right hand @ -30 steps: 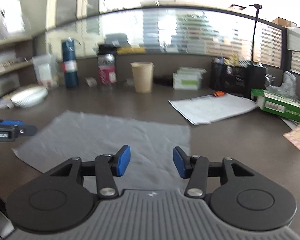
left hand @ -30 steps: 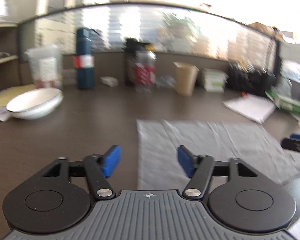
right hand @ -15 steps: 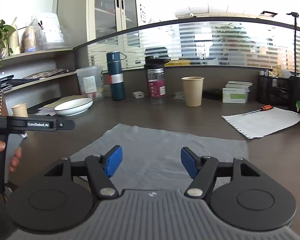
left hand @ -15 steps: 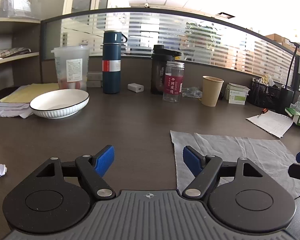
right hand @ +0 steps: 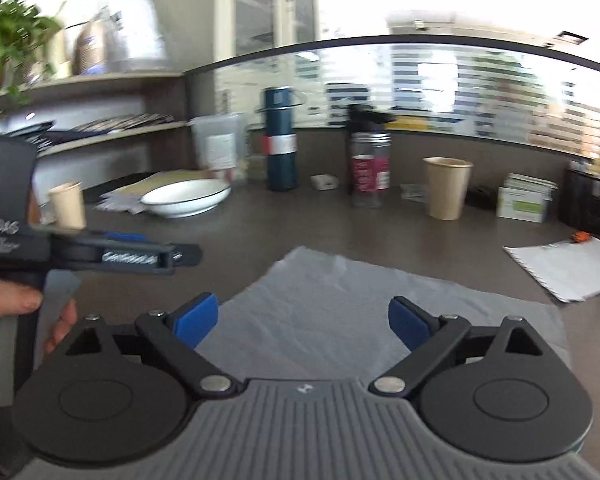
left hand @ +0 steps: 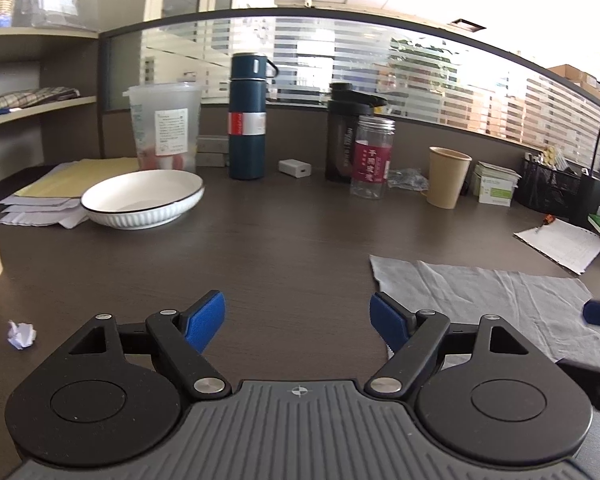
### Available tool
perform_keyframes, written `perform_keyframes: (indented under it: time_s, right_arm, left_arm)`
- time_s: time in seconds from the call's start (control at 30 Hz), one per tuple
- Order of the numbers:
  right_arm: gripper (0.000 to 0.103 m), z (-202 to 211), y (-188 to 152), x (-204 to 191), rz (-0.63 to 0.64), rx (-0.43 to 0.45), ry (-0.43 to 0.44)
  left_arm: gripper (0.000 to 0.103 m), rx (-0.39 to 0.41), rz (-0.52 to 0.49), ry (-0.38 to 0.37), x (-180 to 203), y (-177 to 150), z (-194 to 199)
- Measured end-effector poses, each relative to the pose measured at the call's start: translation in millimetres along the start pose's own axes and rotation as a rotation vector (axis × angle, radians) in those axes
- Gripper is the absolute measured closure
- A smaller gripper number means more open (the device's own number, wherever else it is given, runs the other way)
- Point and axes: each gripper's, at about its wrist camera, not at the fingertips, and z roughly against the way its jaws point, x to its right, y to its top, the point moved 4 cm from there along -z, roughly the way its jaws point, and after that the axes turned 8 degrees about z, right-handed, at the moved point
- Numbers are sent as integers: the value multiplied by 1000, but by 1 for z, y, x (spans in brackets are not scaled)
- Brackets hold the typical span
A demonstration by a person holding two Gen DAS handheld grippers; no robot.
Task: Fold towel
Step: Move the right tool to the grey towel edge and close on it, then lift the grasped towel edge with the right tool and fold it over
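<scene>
A grey towel (left hand: 488,300) lies flat and spread on the dark wooden desk (left hand: 280,252). In the left wrist view it lies to the right of my left gripper (left hand: 298,320), which is open and empty, its right finger at the towel's left edge. In the right wrist view the towel (right hand: 340,304) lies straight ahead under my right gripper (right hand: 302,320), which is open and empty above the near part of it. The left gripper's body shows at the left in the right wrist view (right hand: 100,256), held by a hand.
A white bowl (left hand: 142,200), a blue flask (left hand: 248,120), a clear jar (left hand: 370,160), paper cups (left hand: 446,178) and a plastic tub (left hand: 164,132) stand along the back. White paper (left hand: 560,240) lies at right. A paper ball (left hand: 21,334) lies at left.
Both grippers swung left and pulled back. The towel moved from the centre to the right in the left wrist view. Both jaws opened wider.
</scene>
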Motion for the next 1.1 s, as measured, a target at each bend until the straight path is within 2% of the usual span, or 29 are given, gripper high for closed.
perform_keyframes:
  time_s: [0.03,0.13,0.3,0.37,0.4,0.43,1.1]
  right_arm:
    - [36,-4,0,-4,4,-12,13]
    - [50,-18,-2,-20,29,-51,70]
    - [64,-30,-2,-56,138,-82,140]
    - [75,-35,0,-66,172,-92,155]
    - [86,-38,0,-69,185,-101,158]
    - [91,-41,0,-70,192,-108,159]
    - [92,-57,-2,-81,269,-162,129]
  left_arm:
    - [18,4,5,6,-3,1,1]
    - [18,11,20,17,-11,3,2]
    - [18,12,31,14,-18,3,4]
    - [18,10,33,11,-20,3,3]
    - [18,10,35,10,-20,3,3]
    - [18,9,37,9,-21,3,3]
    - [18,-2,36,-16,-21,3,4]
